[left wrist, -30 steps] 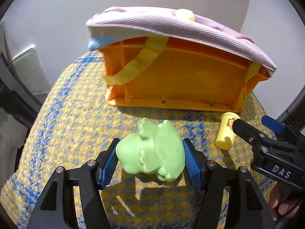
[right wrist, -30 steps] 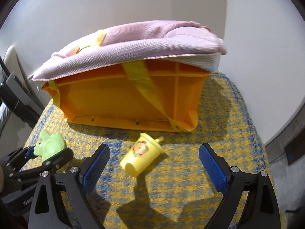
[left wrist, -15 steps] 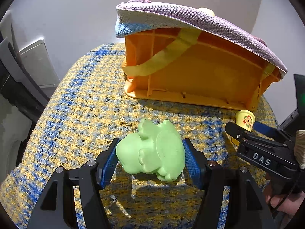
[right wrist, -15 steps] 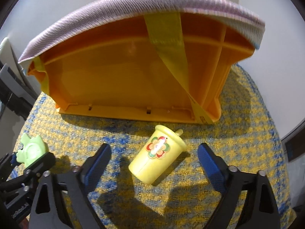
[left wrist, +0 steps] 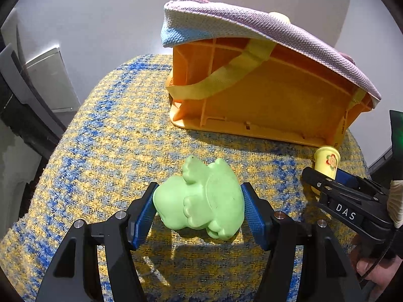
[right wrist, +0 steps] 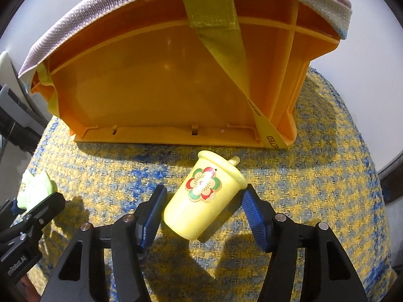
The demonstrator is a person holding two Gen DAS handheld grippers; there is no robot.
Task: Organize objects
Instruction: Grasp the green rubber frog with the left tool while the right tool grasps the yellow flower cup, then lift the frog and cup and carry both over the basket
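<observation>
My left gripper (left wrist: 199,211) is shut on a green toy frog (left wrist: 201,201) and holds it just above the blue-and-yellow woven surface (left wrist: 105,151). The frog also shows at the left edge of the right wrist view (right wrist: 35,191). My right gripper (right wrist: 202,211) has its jaws around a yellow toy cup (right wrist: 204,196) with a flower sticker, which lies tilted on the surface. Both pads (right wrist: 153,214) stand right at the cup's sides. The cup also shows in the left wrist view (left wrist: 326,162). An orange plastic crate (right wrist: 176,75) lies behind both toys.
A pink and pale blue cloth (left wrist: 252,25) drapes over the top of the crate, and a yellow strap (right wrist: 221,37) crosses it. White walls stand behind. The woven surface drops off at its left and right edges.
My right gripper has moved forward to the cup and its jaws have narrowed around it. My left gripper has shifted left with the frog still in it.
</observation>
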